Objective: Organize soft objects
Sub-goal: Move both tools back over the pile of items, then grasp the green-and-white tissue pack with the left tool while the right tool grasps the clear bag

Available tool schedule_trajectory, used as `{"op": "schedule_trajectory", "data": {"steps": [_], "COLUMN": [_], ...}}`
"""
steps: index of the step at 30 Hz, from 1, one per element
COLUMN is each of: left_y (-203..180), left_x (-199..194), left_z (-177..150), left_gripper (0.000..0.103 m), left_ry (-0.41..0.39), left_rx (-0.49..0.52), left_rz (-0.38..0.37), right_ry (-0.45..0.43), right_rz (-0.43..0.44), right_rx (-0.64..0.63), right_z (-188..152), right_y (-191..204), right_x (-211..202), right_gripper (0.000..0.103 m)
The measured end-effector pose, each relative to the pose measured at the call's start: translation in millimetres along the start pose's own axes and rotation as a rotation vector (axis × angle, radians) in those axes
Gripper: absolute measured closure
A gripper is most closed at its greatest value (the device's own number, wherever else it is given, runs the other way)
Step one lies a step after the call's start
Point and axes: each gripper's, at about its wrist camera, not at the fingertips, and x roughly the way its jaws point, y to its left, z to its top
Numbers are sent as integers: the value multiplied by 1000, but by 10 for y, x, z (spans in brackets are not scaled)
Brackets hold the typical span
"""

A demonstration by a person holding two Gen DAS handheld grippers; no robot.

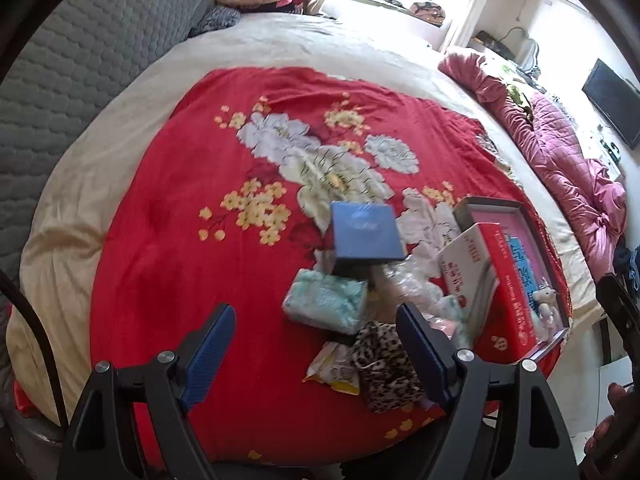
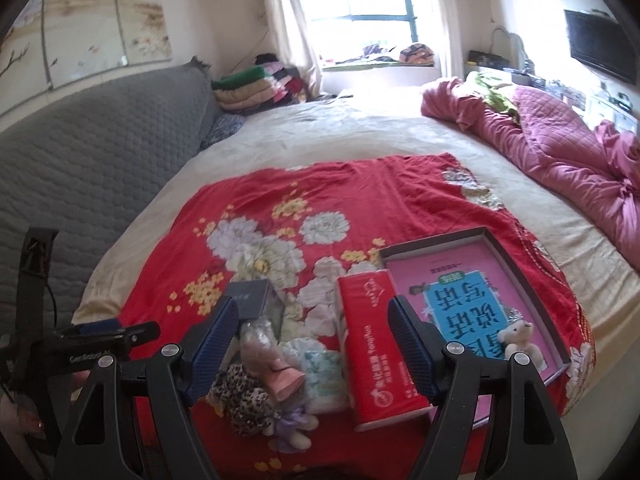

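Nearest the left wrist camera, the left gripper hangs over the near edge of the bed with its jaws apart and nothing between the pads. Just beyond it lies a leopard-print fabric piece, touching a yellow-and-white wrapper on its left. Farther in sits a pale green soft tissue pack, with a blue box tilted behind it and crumpled clear plastic to the right.

The right gripper also stands with jaws apart, gripping nothing. A red tissue carton lies in line with the gap but is not contacted. Left of the carton is a small doll with a pink hat. To the right, a shallow grey tray holds a pink book, and a small white teddy bear rests at its near corner. All items sit on a red floral quilt.

Judged hazards:
- Soft items lie heaped and touching. Closing on one is likely to pinch its neighbour and drag both.
- The quilt is loose. Pads set too low could catch the cloth and shift the whole cluster.
- The blue box is propped at an angle and may topple if the tissue pack is pulled out.
- The near items lie close to the bed edge and could slide off.
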Motion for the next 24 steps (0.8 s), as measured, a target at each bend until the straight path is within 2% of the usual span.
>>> {"op": "schedule_trajectory", "data": {"steps": [4, 14, 19, 21, 24], "left_y": [111, 226, 212, 193, 174], "left_x": [135, 447, 707, 819, 957], "left_z": [-28, -19, -53, -62, -59], "left_gripper": [21, 21, 21, 21, 21], "left_ry": [43, 95, 148, 165, 190], "left_rx": [-37, -50, -61, -71, -81], "left_rz": [-22, -27, -74, -129, -154], "right_ry": [42, 130, 172, 186, 204], "right_rz": [2, 12, 22, 25, 28], "right_rx": [-42, -121, -128, -132, -138], "right_z": [-60, -168, -200, -214, -237], "right_y": [123, 321, 355, 366, 380], "right_x": [152, 531, 730, 800, 894], "right_gripper": [25, 25, 25, 25, 25]}}
